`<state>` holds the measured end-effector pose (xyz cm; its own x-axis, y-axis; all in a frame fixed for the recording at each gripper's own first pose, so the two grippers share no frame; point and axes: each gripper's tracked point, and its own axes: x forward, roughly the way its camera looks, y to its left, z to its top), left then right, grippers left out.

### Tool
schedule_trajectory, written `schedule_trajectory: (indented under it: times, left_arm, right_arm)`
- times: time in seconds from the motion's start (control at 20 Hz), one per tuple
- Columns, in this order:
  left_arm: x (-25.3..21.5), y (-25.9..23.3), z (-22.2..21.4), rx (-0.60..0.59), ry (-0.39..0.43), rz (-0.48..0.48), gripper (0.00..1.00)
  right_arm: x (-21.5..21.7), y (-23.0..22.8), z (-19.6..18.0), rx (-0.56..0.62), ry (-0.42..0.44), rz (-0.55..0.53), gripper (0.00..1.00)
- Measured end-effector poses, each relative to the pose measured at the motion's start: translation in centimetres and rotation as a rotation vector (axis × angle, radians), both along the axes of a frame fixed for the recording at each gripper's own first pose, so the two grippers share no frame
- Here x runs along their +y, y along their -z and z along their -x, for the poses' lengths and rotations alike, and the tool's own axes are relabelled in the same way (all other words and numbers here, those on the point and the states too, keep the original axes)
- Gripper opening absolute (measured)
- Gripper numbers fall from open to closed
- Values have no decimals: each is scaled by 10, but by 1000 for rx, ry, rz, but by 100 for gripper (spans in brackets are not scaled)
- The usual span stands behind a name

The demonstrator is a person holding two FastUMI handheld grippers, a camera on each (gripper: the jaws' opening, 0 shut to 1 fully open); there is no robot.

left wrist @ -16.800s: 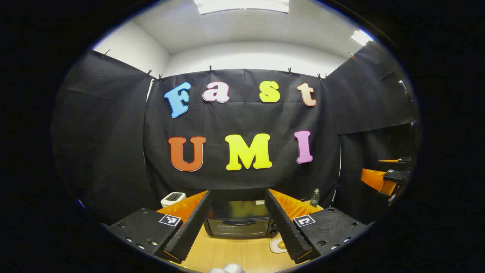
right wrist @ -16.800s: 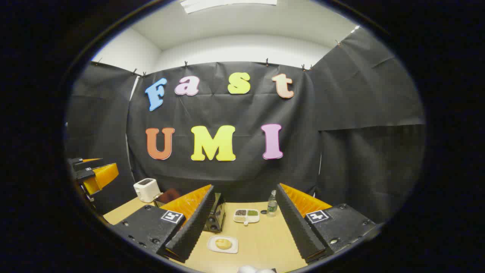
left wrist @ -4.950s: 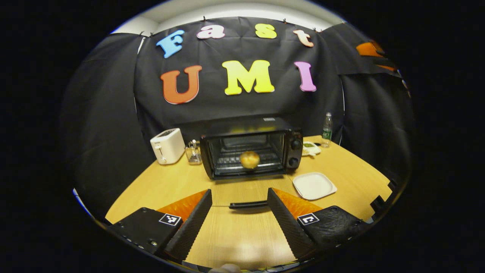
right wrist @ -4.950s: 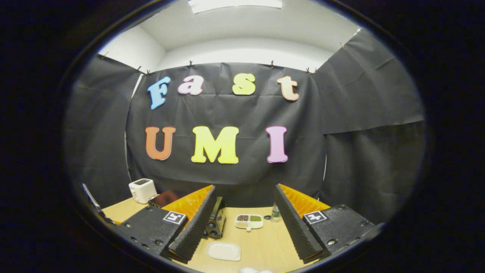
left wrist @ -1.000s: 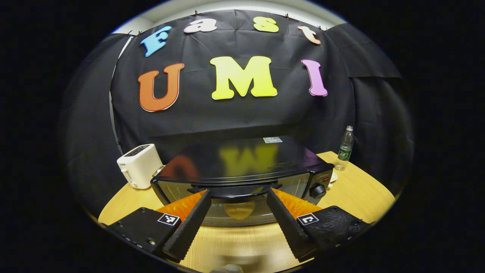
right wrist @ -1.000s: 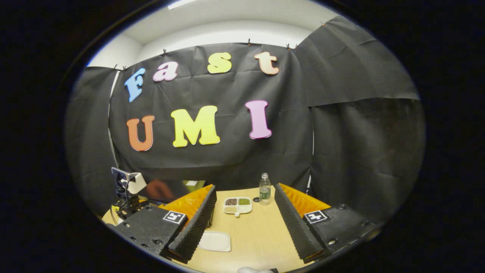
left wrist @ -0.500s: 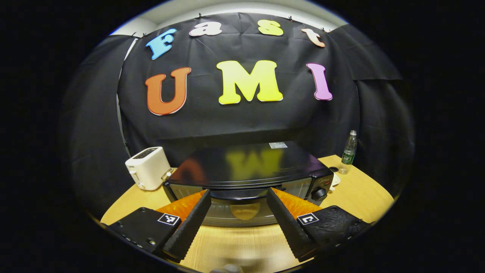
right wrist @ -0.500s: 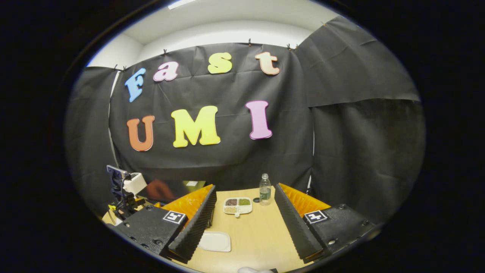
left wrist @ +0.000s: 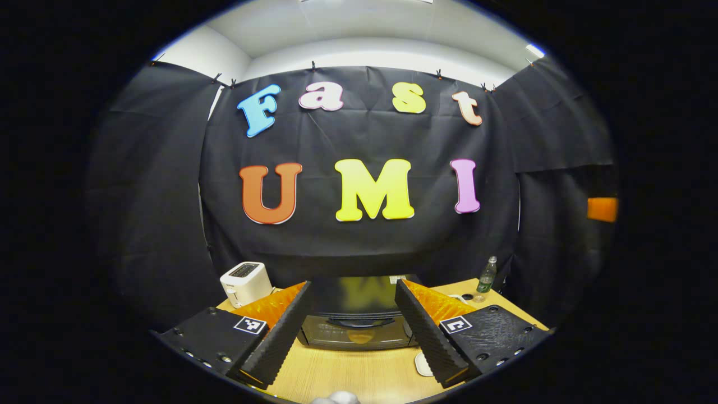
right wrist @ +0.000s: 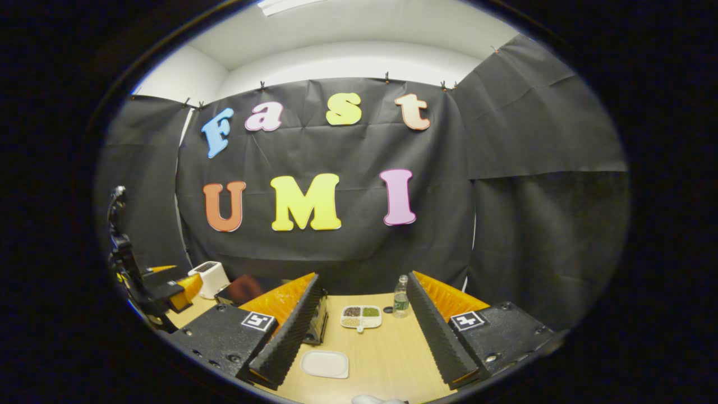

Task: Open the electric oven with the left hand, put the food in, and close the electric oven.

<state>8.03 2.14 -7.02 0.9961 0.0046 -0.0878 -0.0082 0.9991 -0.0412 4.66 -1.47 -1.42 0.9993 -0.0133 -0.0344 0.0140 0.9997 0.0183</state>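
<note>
Oven (left wrist: 354, 331) beyond left gripper's (left wrist: 352, 367) jaws.

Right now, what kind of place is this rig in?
Probably a staged kitchen tabletop in a recording booth, not a real kitchen. Black cloth wall hangs clipped behind a light wooden table holding a black electric oven, a white toaster, a white square plate and a clear water bottle.

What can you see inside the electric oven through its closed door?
Through the glass door of the electric oven, a round golden piece of food shows low in the middle. The rest of the inside is too dark to make out.
</note>
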Motion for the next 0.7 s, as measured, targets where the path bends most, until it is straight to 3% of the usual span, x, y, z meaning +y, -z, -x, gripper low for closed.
schedule_trajectory:
  times: [0.35,0.4,0.45,0.7]
  left_arm:
    - [2,-75,56,-93,-5,6,95]
    - [1,-78,62,-99,0,3,84]
    - [-1,-82,67,-106,3,2,95]
    - [-3,-94,85,-121,13,4,95]
  right_arm:
    - [17,-24,27,-24,-22,28,95]
    - [21,-26,30,-29,-25,31,95]
    - [23,-27,35,-32,-29,33,95]
    - [27,-28,45,-34,-33,19,95]
